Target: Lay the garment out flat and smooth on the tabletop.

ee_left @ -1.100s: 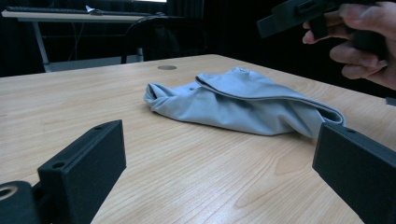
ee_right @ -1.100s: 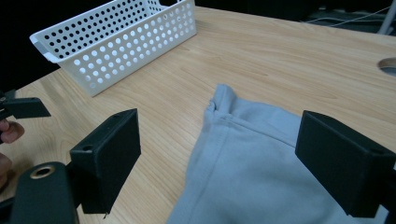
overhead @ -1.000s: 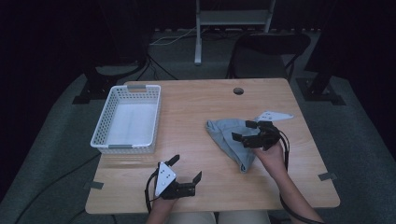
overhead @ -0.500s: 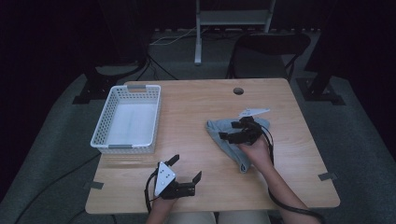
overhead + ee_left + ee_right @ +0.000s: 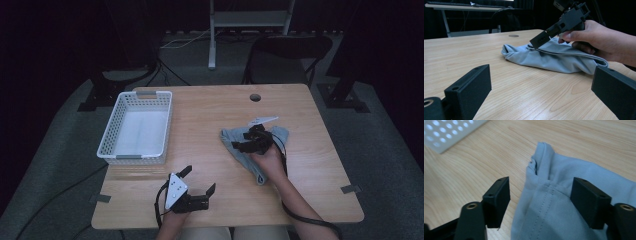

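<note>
- High view: the right tool hangs over the grey-blue cloth, which lies crumpled on the desk directly under and just ahead of that tool. The left tool sits at the near edge of the desk, well apart from the cloth, its jaws spread and holding nothing. A white basket stands far off to the left of both tools, and nothing lies in it.
- Left gripper view: the left tool's two jaws stand wide apart with bare desk between them. Ahead of them the cloth lies in a rumpled heap, and the right tool, held in a hand, tips down with its jaw ends at the cloth's upper fold. Whether it is touching cannot be told.
- Right gripper view: the right tool's jaws are wide open and straddle a seamed edge of the cloth, with fabric between them but not pinched. A corner of the basket shows beyond its left jaw.
- Progress, as I judge it: the work is at its very start. The cloth is not yet gripped or lifted, so closing on it, picking it up and whatever handling follows are all left.
</note>
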Available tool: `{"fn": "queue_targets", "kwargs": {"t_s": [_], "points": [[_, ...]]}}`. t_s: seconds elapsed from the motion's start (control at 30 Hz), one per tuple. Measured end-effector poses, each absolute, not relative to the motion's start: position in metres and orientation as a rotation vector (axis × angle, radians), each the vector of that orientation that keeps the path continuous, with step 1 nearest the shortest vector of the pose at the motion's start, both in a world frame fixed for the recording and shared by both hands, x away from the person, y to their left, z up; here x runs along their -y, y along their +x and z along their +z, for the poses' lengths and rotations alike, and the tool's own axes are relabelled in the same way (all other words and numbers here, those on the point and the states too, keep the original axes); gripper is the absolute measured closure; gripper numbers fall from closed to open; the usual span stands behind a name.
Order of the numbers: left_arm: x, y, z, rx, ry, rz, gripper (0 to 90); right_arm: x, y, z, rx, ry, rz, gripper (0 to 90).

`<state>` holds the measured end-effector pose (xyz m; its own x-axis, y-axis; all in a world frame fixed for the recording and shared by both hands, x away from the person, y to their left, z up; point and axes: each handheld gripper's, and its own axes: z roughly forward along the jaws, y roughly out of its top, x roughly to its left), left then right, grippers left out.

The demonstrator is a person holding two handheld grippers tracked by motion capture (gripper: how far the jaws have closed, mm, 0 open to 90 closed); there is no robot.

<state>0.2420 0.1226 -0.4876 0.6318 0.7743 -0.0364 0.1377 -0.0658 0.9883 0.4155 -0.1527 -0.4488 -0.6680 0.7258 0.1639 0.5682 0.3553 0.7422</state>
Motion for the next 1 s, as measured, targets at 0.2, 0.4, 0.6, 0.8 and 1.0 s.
{"fn": "queue_targets", "kwargs": {"t_s": [0.2,0.4,0.6,0.8,1.0], "points": [[-0.123,0.242,-0.488,-0.784,1.577,0.621,3.8,0.15,0.416,-0.454,-2.388,1.207,1.12,45.8],[-0.123,0.242,-0.488,-0.786,1.577,0.616,3.8,0.154,0.414,-0.455,-2.324,1.25,1.119,62.7],[-0.123,0.243,-0.487,-0.788,1.579,0.611,3.8,0.161,0.409,-0.448,-2.279,1.231,1.165,80.7],[-0.124,0.243,-0.487,-0.79,1.578,0.61,3.9,0.174,0.401,-0.436,-2.246,1.238,1.197,85.6],[-0.123,0.243,-0.487,-0.792,1.576,0.611,3.9,0.196,0.393,-0.425,-2.204,1.264,1.23,86.3]]}}
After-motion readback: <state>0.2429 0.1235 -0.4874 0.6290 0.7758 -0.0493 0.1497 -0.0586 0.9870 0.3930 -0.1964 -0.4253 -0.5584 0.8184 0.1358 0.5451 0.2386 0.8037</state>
